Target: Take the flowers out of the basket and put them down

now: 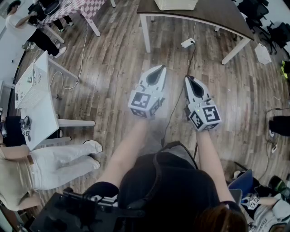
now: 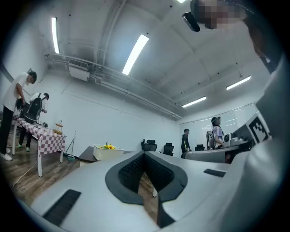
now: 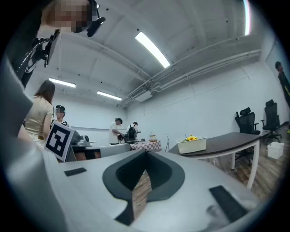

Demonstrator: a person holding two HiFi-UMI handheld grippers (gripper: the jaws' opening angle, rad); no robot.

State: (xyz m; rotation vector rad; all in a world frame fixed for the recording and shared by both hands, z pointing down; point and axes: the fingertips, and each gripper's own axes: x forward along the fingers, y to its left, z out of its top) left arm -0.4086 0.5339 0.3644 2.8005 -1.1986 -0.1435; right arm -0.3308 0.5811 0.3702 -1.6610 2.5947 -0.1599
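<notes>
A white basket [image 1: 176,3] stands on a dark brown table [image 1: 213,13] at the far edge of the head view, well ahead of both grippers. Yellow flowers [image 3: 192,138] stick out of the basket [image 3: 192,145] in the right gripper view. In the left gripper view the flowers [image 2: 108,146] and the basket [image 2: 107,153] look small and distant. My left gripper [image 1: 160,67] and right gripper [image 1: 188,78] are held side by side above the wooden floor, both pointing level toward the table. Each is shut with nothing between its jaws.
A white desk [image 1: 36,97] stands at the left, with a person in white trousers [image 1: 59,165] beside it. A checkered table [image 1: 68,7] with people around it is at the far left. A cable and a white plug box [image 1: 187,43] lie on the floor before the dark table.
</notes>
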